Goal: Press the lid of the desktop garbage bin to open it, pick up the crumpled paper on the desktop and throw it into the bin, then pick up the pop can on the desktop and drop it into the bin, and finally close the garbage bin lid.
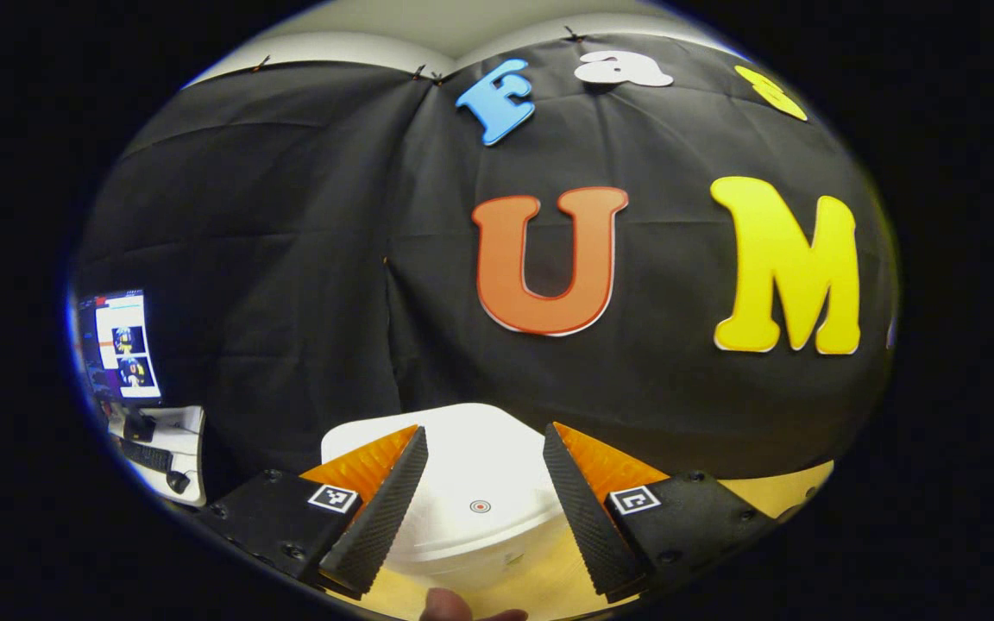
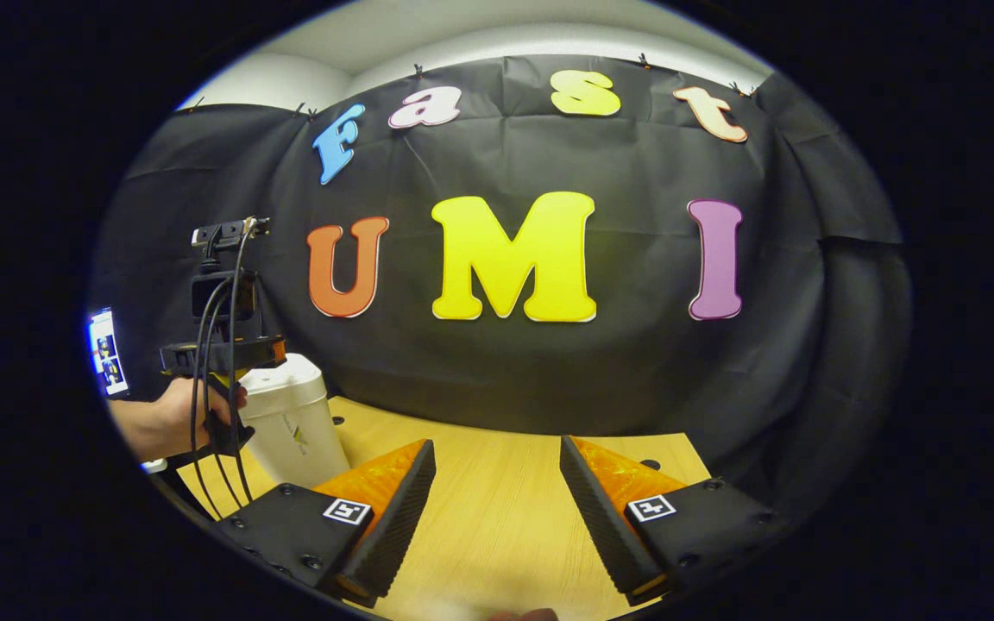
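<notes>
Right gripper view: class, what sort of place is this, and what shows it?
Probably a recording booth for handling demonstrations: black cloth wall, wooden table with a white bin, a monitor at the side, and a hand holding the left gripper.

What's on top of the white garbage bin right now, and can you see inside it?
The left gripper hangs open just above the garbage bin, whose lid is shut with a small round mark on it. The shut lid hides whatever is inside.

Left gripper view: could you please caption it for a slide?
Open left gripper poised above the closed white bin lid.
</notes>
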Action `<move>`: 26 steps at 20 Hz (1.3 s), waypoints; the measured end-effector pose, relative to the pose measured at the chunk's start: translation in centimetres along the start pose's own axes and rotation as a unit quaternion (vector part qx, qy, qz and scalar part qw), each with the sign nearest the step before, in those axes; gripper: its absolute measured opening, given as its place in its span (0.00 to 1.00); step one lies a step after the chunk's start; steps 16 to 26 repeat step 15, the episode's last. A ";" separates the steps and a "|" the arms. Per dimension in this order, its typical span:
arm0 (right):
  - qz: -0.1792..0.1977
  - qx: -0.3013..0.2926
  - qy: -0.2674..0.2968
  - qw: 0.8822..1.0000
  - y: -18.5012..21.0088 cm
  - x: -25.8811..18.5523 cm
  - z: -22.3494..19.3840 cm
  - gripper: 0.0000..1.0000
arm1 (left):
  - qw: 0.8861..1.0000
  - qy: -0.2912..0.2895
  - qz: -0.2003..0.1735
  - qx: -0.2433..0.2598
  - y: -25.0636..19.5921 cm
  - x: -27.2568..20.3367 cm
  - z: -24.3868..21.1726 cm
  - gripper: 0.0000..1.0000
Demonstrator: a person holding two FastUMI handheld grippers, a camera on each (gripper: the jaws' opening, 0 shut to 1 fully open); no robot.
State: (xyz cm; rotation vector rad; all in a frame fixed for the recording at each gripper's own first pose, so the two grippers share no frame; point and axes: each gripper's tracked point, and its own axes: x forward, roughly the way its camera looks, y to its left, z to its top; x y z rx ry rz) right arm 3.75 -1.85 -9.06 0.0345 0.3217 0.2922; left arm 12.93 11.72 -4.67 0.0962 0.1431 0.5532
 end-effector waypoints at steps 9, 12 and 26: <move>-0.029 -0.003 -0.080 0.996 2.0 -2.3 5.8 0.92 | 0.976 -0.073 -0.203 -0.014 -6.5 -9.4 7.2 0.89; -0.040 -0.005 -0.096 0.995 2.0 -3.1 6.9 0.92 | 0.966 -0.091 -0.243 -0.021 -7.5 -12.4 7.9 0.89; -0.061 -0.008 -0.109 0.992 1.6 -3.6 7.6 0.91 | 0.956 -0.110 -0.271 -0.020 -8.4 -15.4 8.3 0.89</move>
